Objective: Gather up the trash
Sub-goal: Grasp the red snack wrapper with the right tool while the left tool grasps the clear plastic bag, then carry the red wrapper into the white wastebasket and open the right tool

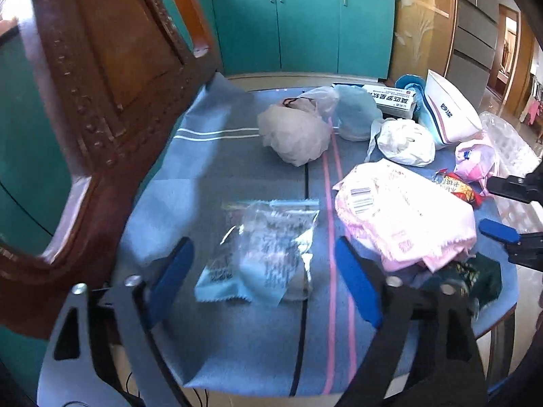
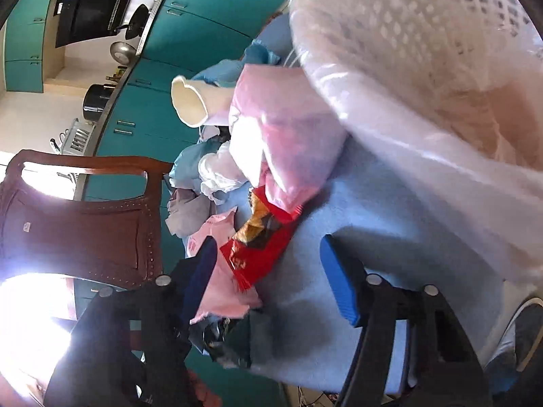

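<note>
Silvery-blue snack wrapper flat on blue tablecloth, between spread left gripper pads, untouched. Right gripper jaws apart astride red snack packet, pads not pressing. Risk: thin foil slipping from pinch; pink bag beside snagging.

Two close wrist views down onto one blue-clothed table, the right rolled sideways.

Barcode — pink packet

Home kitchen, seemingly: teal cabinets, pots.
</note>
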A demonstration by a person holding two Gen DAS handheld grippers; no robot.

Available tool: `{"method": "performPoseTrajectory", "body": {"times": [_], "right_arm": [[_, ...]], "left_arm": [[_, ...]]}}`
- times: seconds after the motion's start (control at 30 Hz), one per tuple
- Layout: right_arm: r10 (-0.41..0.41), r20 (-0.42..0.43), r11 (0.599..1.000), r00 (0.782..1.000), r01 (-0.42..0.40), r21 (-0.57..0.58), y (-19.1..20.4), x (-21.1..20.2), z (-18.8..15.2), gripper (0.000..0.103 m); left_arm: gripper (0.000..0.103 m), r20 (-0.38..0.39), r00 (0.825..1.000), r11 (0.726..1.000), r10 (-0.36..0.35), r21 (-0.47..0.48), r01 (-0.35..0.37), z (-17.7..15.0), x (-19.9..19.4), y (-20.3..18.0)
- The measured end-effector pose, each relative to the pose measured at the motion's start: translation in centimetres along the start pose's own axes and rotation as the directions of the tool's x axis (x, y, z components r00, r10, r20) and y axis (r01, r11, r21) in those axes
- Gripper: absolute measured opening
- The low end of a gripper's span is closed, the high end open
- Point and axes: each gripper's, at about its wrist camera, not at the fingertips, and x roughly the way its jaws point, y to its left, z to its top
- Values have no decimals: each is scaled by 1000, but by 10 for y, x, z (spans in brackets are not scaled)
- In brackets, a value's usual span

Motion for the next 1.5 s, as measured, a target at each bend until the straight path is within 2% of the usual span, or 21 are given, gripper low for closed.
{"method": "performPoseTrajectory", "body": {"times": [0.1,0.13,0.17,0.2,0.23,0.3,0.43,0.57,0.63,0.7,0.8,0.83,0.9,1.03,1.13,1.37,1.5], "right_arm": [[-25,29,999,999,26,-22,6,12,6,60],[-32,36,999,999,33,-31,8,17,8,58],[-39,36,998,999,41,-37,9,23,11,52],[-43,26,998,999,44,-40,9,28,12,42],[-43,15,998,999,44,-42,8,34,14,37],[-46,11,997,999,46,-56,9,36,10,32],[-17,10,990,1000,18,-139,24,27,2,31],[4,125,944,992,37,-326,56,-13,-13,31],[22,222,883,975,86,-461,80,-43,-27,31],[42,275,831,961,119,-543,96,-67,-40,31],[49,341,763,939,185,-620,109,-90,-59,31],[44,362,729,931,217,-650,113,-97,-68,31],[33,374,701,927,246,-669,114,-102,-77,31],[6,358,687,934,256,-680,110,-101,-89,31],[-7,374,667,927,283,-690,112,-95,-96,31],[-48,400,662,915,329,-674,107,-92,-96,31],[-70,416,654,907,357,-667,105,-91,-96,31]], "left_arm": [[66,-14,1000,1000,0,8,0,3,7,-3],[56,-21,1000,1000,2,5,-2,2,9,-3],[44,-28,1000,1000,-4,-4,4,2,11,-2],[37,-40,999,999,-28,-16,27,2,12,1],[34,-45,998,999,-42,-23,41,2,13,1],[17,-40,998,998,-55,-22,54,1,11,2],[15,13,997,997,-72,-24,72,0,-10,4],[15,104,989,992,-104,-61,111,2,-49,9],[15,153,980,987,-129,-74,142,1,-67,9],[15,188,970,981,-155,-83,173,1,-82,7],[15,221,958,974,-180,-97,206,0,-98,5],[15,228,957,972,-182,-104,209,0,-102,4],[15,238,954,969,-180,-123,214,-2,-109,5],[15,240,951,969,-198,-102,227,-5,-118,1],[15,246,949,972,-195,-79,220,-8,-120,-4],[15,215,959,974,-183,-96,207,-8,-107,-3],[15,191,959,964,-208,-124,234,-6,-101,0]]}}
